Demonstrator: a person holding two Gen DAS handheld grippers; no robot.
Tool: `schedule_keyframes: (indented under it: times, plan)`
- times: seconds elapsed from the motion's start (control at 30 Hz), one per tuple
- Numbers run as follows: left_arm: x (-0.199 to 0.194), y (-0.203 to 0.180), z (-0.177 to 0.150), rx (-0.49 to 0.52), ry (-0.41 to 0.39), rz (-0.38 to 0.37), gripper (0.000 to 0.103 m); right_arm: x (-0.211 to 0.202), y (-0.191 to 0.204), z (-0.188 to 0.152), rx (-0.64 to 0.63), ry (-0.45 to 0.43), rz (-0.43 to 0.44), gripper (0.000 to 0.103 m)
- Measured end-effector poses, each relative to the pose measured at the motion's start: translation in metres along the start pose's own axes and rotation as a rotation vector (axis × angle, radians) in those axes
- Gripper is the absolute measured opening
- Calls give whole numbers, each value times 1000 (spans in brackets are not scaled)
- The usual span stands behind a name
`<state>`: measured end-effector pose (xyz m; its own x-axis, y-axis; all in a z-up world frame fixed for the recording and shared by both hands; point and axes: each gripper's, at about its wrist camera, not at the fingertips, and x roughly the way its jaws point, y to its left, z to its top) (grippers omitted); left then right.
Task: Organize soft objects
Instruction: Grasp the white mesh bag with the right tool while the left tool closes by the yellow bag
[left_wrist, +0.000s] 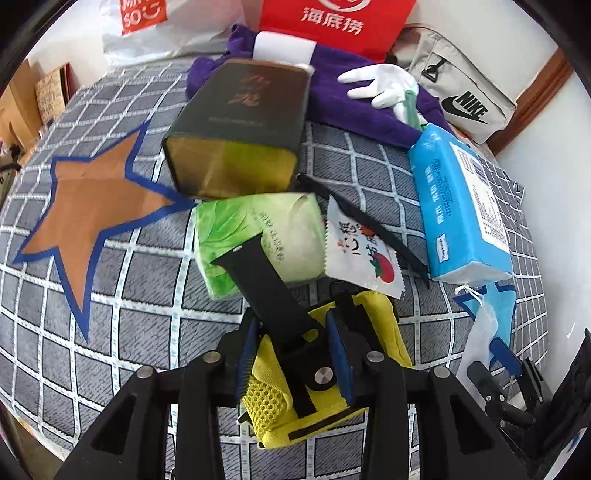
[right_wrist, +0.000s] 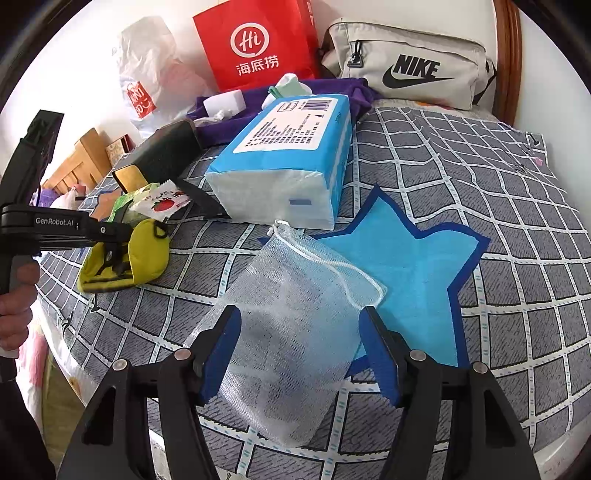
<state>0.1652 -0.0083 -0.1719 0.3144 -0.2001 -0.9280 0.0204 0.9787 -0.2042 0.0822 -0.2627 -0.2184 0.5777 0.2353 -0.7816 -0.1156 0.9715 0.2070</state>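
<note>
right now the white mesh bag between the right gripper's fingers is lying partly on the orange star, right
Not quite. The white mesh bag between the right gripper's fingers lies partly on the blue star, not the orange one, as the right wrist view shows.

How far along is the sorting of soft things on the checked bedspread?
Early on. The white mesh drawstring bag already lies partly on the blue star patch, between the right gripper's open jaws. The left gripper is closing around the yellow padded pouch, black strap between its pads. The green tissue pack, blue tissue pack and white glove remain scattered; the brown star patch is bare.
</note>
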Motion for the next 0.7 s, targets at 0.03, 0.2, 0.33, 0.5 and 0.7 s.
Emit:
schedule_keyframes:
  times: [0.03, 0.2, 0.33, 0.5, 0.7]
  plan:
    - [0, 3, 0, -17, -1, -11, 36, 0, 1, 0, -5, 0, -3, 67]
    - [4, 3, 7, -61, 16, -12, 38, 0, 4, 0, -8, 3, -12, 68]
    - [6, -1, 13, -86, 17, 4, 50, 0, 4, 0, -12, 8, -14, 68]
    - [10, -4, 16, -89, -16, 29, 29, 1, 3, 2, -10, 13, -21, 68]
    - [0, 0, 11, -65, -38, -11, 9, 3, 9, 3, -50, 11, -97, 40]
